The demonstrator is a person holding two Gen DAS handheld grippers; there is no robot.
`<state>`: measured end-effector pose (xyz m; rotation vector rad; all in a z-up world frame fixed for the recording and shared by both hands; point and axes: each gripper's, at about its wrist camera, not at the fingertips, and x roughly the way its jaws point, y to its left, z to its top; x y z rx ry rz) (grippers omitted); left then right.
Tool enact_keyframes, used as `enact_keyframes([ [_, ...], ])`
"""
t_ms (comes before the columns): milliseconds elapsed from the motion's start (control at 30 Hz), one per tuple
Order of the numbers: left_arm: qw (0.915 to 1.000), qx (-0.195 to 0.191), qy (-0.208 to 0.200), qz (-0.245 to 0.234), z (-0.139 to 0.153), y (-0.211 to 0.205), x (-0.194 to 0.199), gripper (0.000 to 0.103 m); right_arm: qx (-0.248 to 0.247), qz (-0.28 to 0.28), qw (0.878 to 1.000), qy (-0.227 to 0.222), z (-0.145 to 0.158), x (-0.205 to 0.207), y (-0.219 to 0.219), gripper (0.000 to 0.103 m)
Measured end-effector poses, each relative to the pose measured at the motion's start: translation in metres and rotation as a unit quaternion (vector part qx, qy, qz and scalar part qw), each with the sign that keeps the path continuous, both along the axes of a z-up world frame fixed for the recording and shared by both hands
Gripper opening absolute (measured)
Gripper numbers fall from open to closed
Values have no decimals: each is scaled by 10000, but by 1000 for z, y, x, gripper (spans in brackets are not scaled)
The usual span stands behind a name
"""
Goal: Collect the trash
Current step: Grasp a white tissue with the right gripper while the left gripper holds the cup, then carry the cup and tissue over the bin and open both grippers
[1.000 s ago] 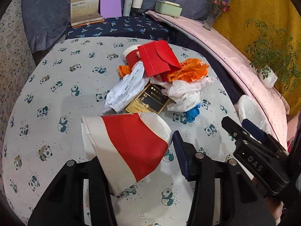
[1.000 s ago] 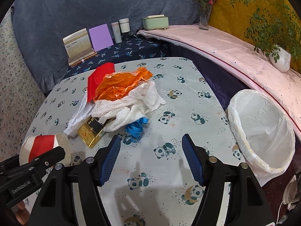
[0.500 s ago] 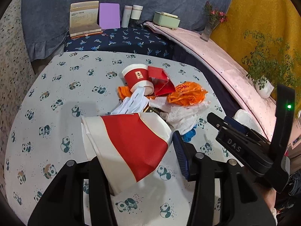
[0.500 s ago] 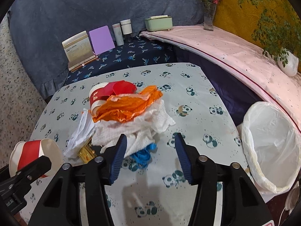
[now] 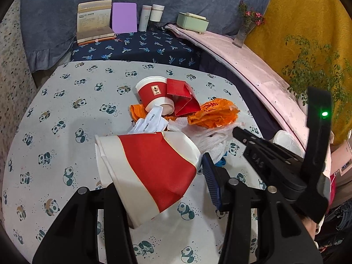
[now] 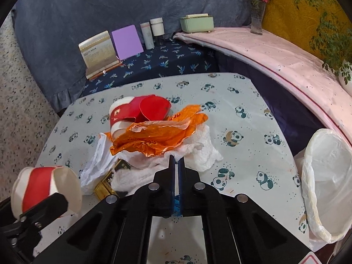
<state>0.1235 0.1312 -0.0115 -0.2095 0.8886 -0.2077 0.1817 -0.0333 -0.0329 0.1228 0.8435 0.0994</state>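
A crushed red-and-white paper cup [image 5: 147, 167] fills the lower centre of the left wrist view, held lying on its side in the left gripper [image 5: 158, 176]: the jaws are spread wide around it, one finger hidden behind its flattened wall, the blue pad of the other [image 5: 211, 182] just beside its red band. In the right wrist view the same cup sits at the lower left edge. Beyond it, mid-frame, lies the trash heap: an upright red-and-white paper cup with a small label [image 5: 154, 94], a folded red paper envelope [image 5: 182, 98] leaning on it, a crumpled orange plastic bag [image 6: 160, 134] draped over white paper towels [image 6: 198, 151], a creased white printed wrapper [image 6: 99, 162] and a black-and-gold flat box [image 6: 114, 176] partly under the towels.

The right gripper [image 6: 176, 165] reaches in from the bottom centre of its view, its jaws pressed together at the near edge of the paper towels; something blue shows low between the fingers, but whether the tips pinch towel or anything else I cannot tell.

The panda-print tablecloth [image 6: 242, 136] is bare to the right of the heap up to its right edge, where a white-lined trash bin [image 6: 323, 176] stands open at the right of the frame. In the left wrist view the cloth is also bare across the left half. Along the upper part stand a cream booklet [image 5: 94, 19], a purple card [image 5: 124, 16], two white bottles [image 5: 151, 16] and a pale green box [image 5: 192, 22].
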Motion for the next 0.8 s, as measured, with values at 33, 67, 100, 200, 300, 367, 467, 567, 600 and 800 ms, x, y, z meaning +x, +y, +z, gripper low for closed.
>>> enact_keyframes([
  [33,10000,4,-4,4,0,0,-1,45,28,-10,10000,-63,5,-3,-2,2],
  [67,10000,7,-13,1,1,-1,-1,45,54,-13,9999,-125,11,-5,-4,2],
  [100,10000,8,-18,-7,2,-2,-2,45,72,-24,9997,-213,19,-9,-6,2],
  [200,10000,12,-51,-44,5,-6,-6,45,104,-75,9989,-447,40,-18,-13,2],
  [300,9999,28,-125,-94,12,-11,-13,45,146,-159,9974,-687,61,-31,-21,2],
  [367,9997,29,-178,-138,17,-16,-19,45,154,-231,9960,-848,74,-40,-29,2],
  [467,9994,47,-262,-234,25,-25,-26,45,158,-341,9941,-1021,88,-52,-39,2],
  [567,9987,70,-358,-352,34,-37,-33,45,151,-473,9921,-1153,101,-64,-52,2],
  [600,9984,73,-388,-398,37,-42,-35,45,149,-510,9916,-1178,103,-66,-56,2],
  [800,9959,119,-576,-681,54,-73,-45,45,78,-778,9879,-1341,119,-85,-84,2],
])
